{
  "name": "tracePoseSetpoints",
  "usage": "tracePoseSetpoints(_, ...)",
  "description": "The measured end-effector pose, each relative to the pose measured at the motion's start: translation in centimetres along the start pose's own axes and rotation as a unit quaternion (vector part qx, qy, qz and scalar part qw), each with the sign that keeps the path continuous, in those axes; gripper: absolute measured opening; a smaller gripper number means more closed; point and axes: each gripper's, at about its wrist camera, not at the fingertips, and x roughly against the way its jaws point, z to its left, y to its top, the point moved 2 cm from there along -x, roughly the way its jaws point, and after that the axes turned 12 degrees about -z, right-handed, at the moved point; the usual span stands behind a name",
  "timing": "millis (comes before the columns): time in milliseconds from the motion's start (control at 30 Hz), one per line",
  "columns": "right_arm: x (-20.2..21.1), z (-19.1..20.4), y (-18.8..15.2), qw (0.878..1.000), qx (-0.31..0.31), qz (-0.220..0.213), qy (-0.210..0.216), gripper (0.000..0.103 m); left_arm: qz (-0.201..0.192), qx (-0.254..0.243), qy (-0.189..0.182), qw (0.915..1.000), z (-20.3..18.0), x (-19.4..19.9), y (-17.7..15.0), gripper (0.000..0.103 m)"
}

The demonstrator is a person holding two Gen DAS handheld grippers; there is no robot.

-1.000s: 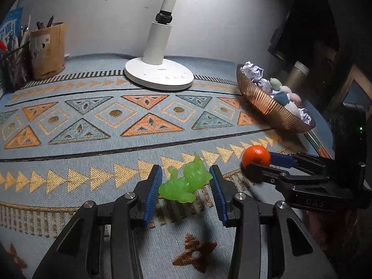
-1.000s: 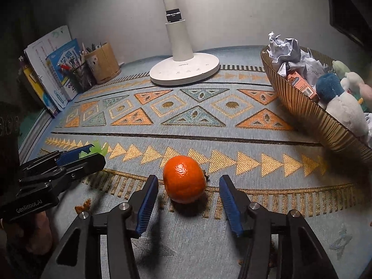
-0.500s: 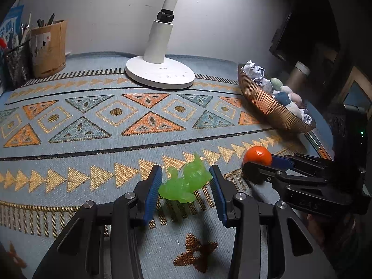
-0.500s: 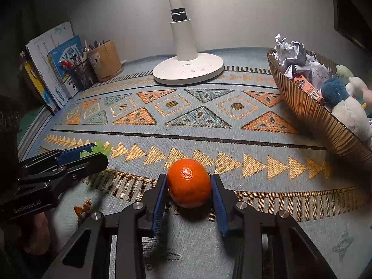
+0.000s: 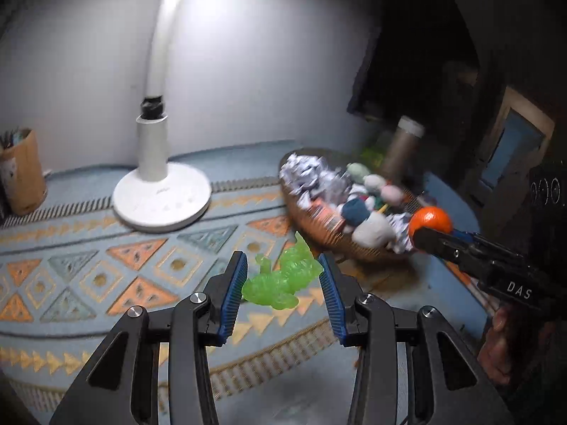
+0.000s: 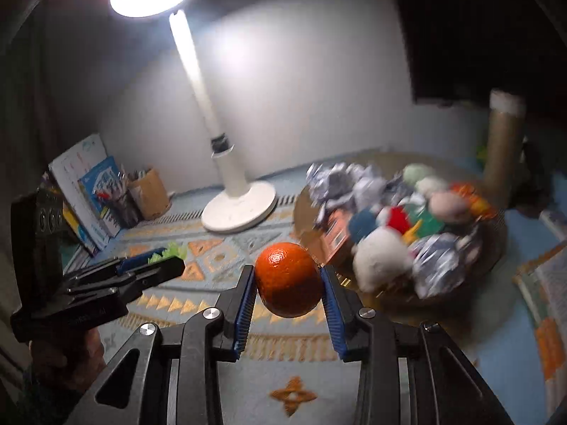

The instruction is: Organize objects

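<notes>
Blue ribbed pads of the right gripper pinch the mandarin aloft, while the left gripper clamps the green translucent toy above the patterned cloth. The heaped wicker basket, at two o'clock from the toy, is so full that either piece may roll off, and the converging grippers could collide.

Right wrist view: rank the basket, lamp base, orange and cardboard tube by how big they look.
1. basket
2. orange, lamp base and cardboard tube look close in size. The orange sits nearest the camera, in the right gripper jaws, so ranking these is unsure.
</notes>
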Motion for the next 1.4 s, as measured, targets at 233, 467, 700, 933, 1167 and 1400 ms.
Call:
tracePoseSetpoints(233, -2.1, -6.6, 6.8, 0.996, -0.039, -0.045, -0.071, 0.036, -0.007, -0.028, -0.037, 0.9989, -5.5, -8.4, 3.4, 0.039)
tracePoseSetpoints(467, -8.1, -10.9, 6.2, 0.994, -0.087, 0.015, -0.058, 0.043, 0.017, 0.000, -0.031, 0.9994, -4.8, -13.1, 2.5, 0.084)
tracePoseSetpoints(700, -6.3, -9.4, 5.1, 0.996, -0.086, 0.009, -0.035, 0.058, -0.017, 0.013, 0.040, 0.9990, -0.5, -6.6, 2.0, 0.085)
tracePoseSetpoints(933, -2.4, 0.9, 4.1, 0.999, -0.032, 0.006, 0.038, 0.065, -0.063, -0.028, 0.191, 0.9791, 5.0, 6.7, 0.2, 0.103)
tracePoseSetpoints(1167, -5.4, 9.8, -4.1, 0.997, -0.012, 0.073, 0.023, 0.065, -0.002, 0.004, 0.273, 0.9620, 11.4, 10.2, -5.8, 0.102)
tracePoseSetpoints(1400, -8.9, 11.3, -9.5, 0.990, 0.077, 0.109, -0.036, 0.065, 0.029, 0.055, 0.253, 0.9655, 12.6, 7.4, -8.9, 0.102)
